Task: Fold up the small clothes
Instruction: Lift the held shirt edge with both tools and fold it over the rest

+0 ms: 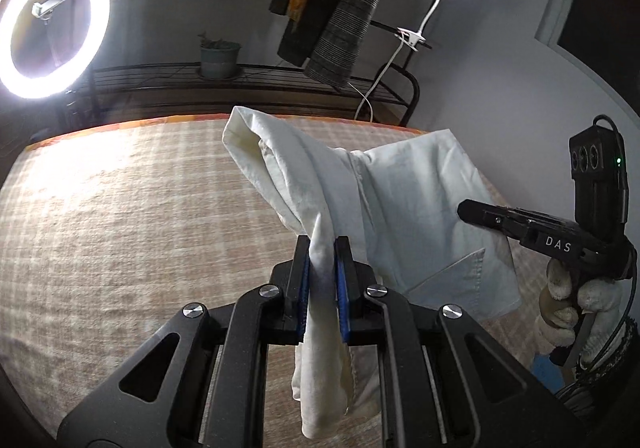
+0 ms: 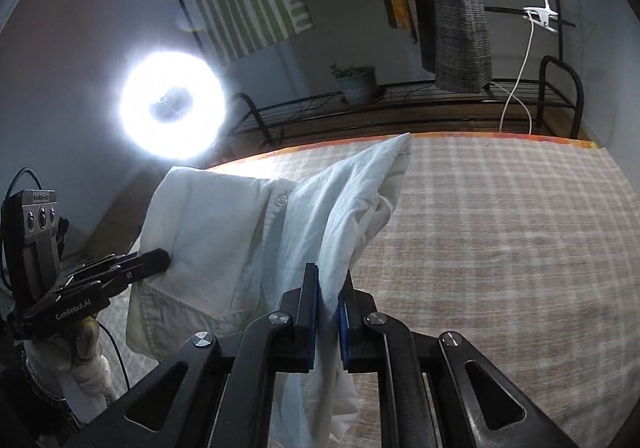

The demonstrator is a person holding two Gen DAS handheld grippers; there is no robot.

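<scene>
Jaws of both grippers pinch the white garment (image 1: 404,204) — lifted above the checked bedspread (image 1: 132,216).

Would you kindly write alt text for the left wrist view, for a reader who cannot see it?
The left gripper is shut on a bunched fold of a white shirt, lifted above a checked bedspread. At the right edge, the right gripper, held in a gloved hand, meets the shirt's far side. A ring light glows at upper left.

Small white garment (image 1: 400,200), perhaps shorts, pocket showing, bunched and draped above the checked bedcover (image 1: 140,208).
</scene>
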